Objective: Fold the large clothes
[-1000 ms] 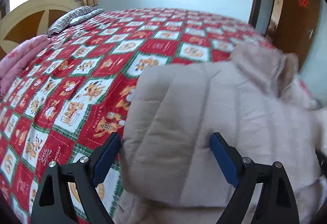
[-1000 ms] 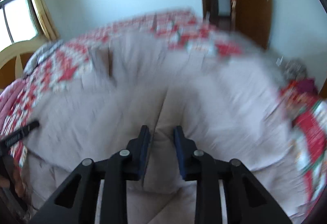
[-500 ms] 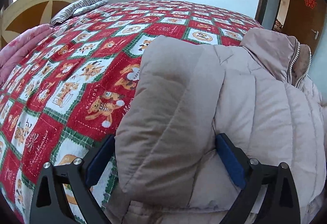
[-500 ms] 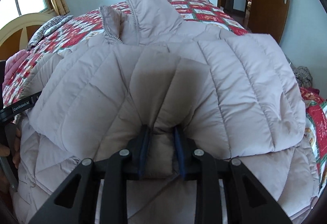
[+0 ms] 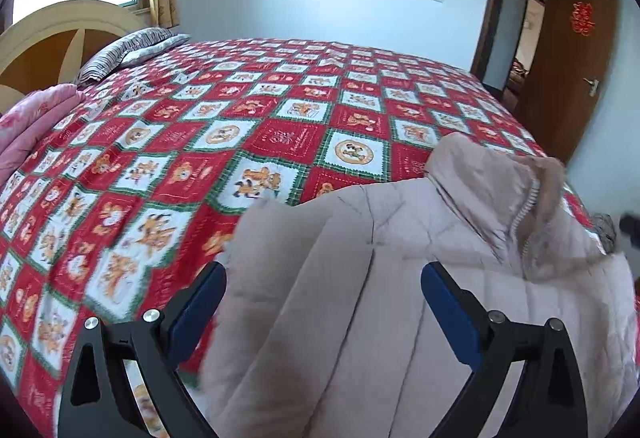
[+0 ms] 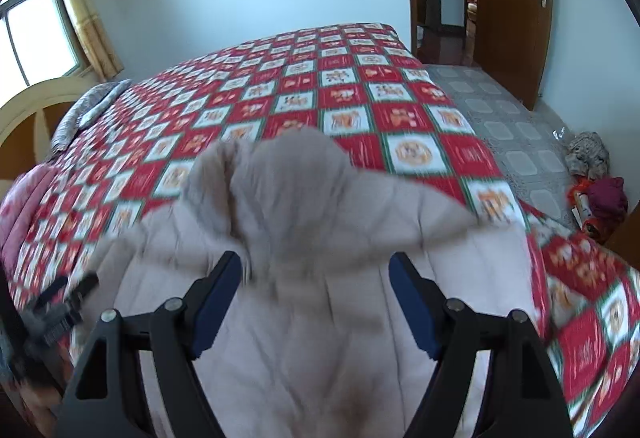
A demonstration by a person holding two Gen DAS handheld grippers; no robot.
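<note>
1 puffy beige jacket [image 5: 420, 318] lies at the near edge of the bed [image 5: 280, 110], collar away from the cameras. Left tongs [image 5: 323, 290] spread, gripping nothing; right tongs [image 6: 316, 286] spread likewise. Risk: the slick padded fill may spring the fold open or slide off the edge. Count: 1 jacket, 2 tongs, 1 striped pillow [image 5: 128, 50].

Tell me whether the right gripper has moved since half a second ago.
Yes. The right gripper has opened, let go of the jacket, and pulled back and up: the bedspread and the floor by the door now show beyond it.
</note>
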